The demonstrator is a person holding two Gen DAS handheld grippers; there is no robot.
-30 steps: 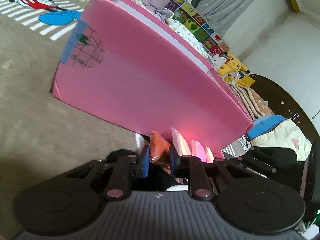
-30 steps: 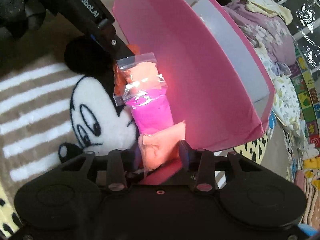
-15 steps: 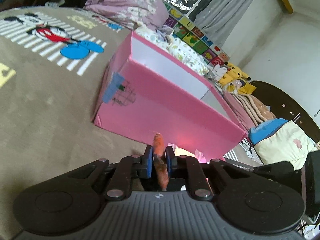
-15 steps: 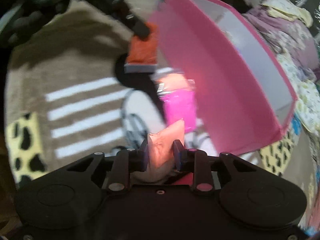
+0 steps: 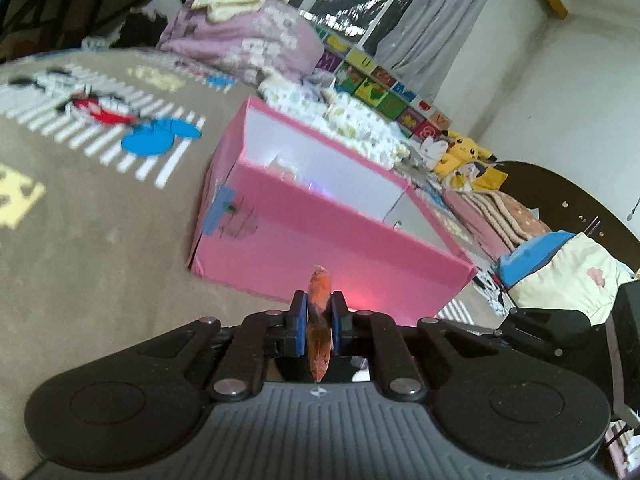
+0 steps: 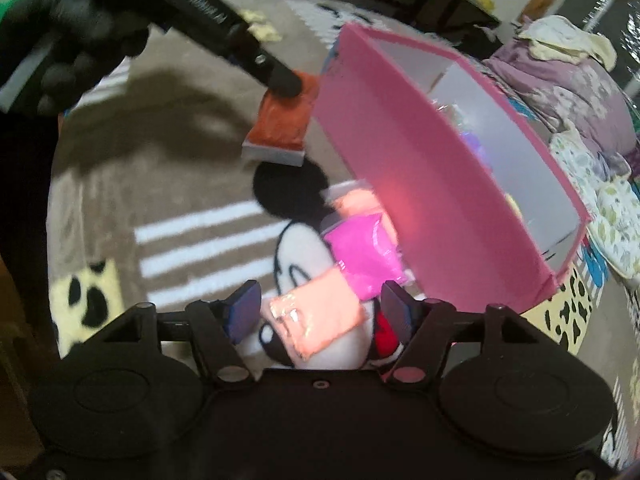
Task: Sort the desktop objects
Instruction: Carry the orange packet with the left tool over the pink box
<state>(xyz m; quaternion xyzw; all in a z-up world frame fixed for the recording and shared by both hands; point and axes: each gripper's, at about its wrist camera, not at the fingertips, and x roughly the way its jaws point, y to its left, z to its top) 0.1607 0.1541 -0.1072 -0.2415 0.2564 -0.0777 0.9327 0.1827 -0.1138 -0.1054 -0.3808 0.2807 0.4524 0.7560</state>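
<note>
My left gripper is shut on a dark orange bag, held edge-on just short of the pink box's near wall. In the right wrist view that orange bag hangs from the left gripper above the rug, beside the corner of the pink box. My right gripper has its jaws opening; a pale peach bag lies on the rug between them, and neither pad touches it. A magenta bag and another peach bag lie along the foot of the box.
A brown cartoon rug covers the floor. Heaps of bedding and clothes and yellow plush toys lie behind the box. A black-gloved hand holds the left gripper. Small items show inside the box.
The left gripper shut on the orange bag and lifted it off the rug, backing away from the box. The right gripper let go of the peach bag and its jaws spread.
</note>
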